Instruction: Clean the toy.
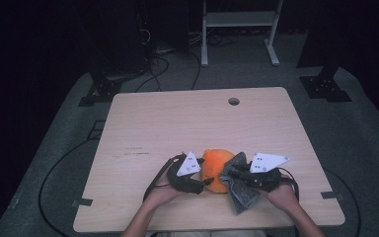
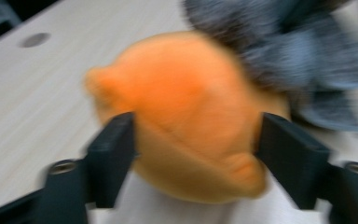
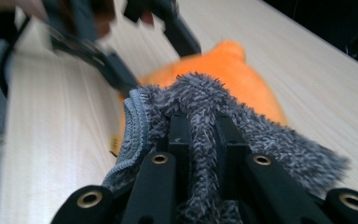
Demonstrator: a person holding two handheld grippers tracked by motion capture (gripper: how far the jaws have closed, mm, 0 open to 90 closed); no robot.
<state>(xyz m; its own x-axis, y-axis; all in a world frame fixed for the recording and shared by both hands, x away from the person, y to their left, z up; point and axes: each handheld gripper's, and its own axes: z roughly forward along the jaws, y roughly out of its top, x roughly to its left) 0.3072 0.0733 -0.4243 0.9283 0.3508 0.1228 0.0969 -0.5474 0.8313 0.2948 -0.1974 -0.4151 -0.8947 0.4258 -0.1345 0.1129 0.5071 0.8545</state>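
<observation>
An orange soft plush thing lies near the table's front edge, between my two grippers. My left gripper reaches in from the left. In the left gripper view its jaws flank the plush, both pads against its sides, though that view is blurred. My right gripper comes in from the right, shut on a grey fuzzy cloth. The cloth is bunched between and over the right gripper's jaws and drapes against the plush. From the left gripper's side, the cloth lies behind the plush.
The wooden table has a round hole near its far edge. Behind it stand a white frame and dark stands on the floor, with cables trailing. A person's hands hold both grippers at the front edge.
</observation>
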